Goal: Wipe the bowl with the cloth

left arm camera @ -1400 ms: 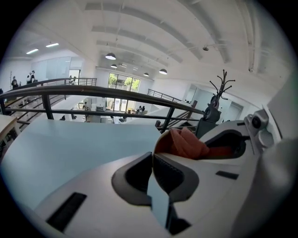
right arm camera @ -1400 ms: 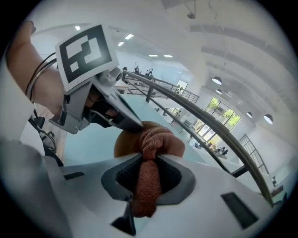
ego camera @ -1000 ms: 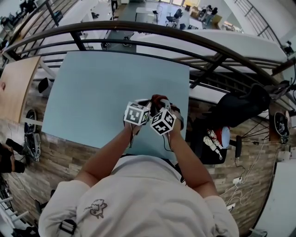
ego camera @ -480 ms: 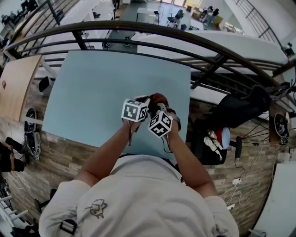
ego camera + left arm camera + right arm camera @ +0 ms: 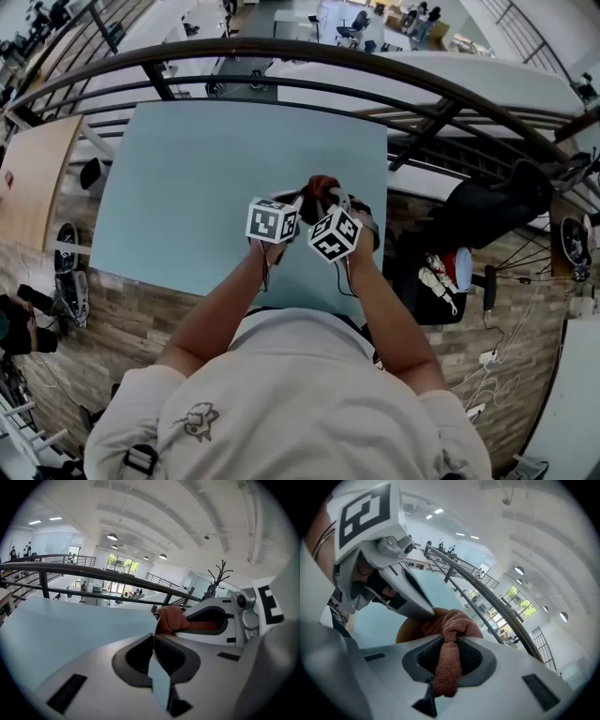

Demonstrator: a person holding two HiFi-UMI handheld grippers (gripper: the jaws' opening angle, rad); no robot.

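Both grippers meet over the near right part of the light blue table [image 5: 187, 187]. My left gripper [image 5: 302, 200] is shut on the thin rim of the bowl [image 5: 160, 679], which runs edge-on between its jaws. From the right gripper view the bowl [image 5: 408, 631] looks tan and sits under the left gripper [image 5: 410, 603]. My right gripper [image 5: 449, 660] is shut on a rust-red cloth [image 5: 451, 623], bunched ahead of its jaws and pressed against the bowl. The cloth [image 5: 322, 184] shows just past both marker cubes; most of the bowl is hidden there.
The table's right edge [image 5: 380, 225] lies close to the grippers. A dark curved railing [image 5: 281, 56] runs beyond the far edge. A black bag [image 5: 487, 216] and cables lie on the wooden floor at the right.
My right gripper with the cloth has shifted a little to the right and away from me. The left gripper and bowl stay almost in place.
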